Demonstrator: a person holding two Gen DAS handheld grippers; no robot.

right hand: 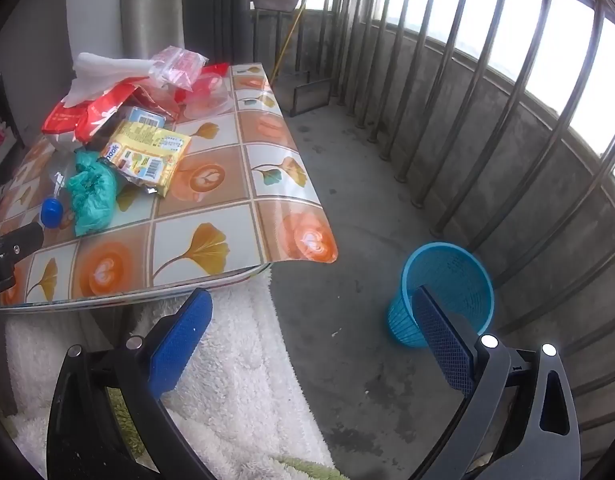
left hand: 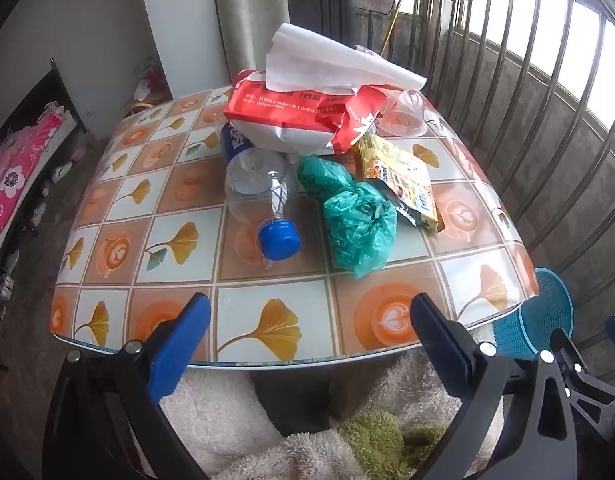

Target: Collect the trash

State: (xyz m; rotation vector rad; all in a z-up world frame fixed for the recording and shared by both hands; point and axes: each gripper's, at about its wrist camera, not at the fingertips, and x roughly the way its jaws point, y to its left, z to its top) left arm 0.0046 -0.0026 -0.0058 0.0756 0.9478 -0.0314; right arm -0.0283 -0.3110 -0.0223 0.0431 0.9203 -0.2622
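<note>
Trash lies on the patterned table: a clear plastic bottle with a blue cap, a crumpled green bag, a yellow snack wrapper, a red-and-white tissue pack with white paper on top, and a clear plastic cup. My left gripper is open and empty at the table's near edge. My right gripper is open and empty, off the table's right corner above the floor. A blue mesh bin stands on the floor. The bag and wrapper also show in the right wrist view.
A metal railing and low concrete wall run along the right. The bin sits just past the table's right corner. White and green fluffy fabric lies below the table edge. A wall and pipe stand behind the table.
</note>
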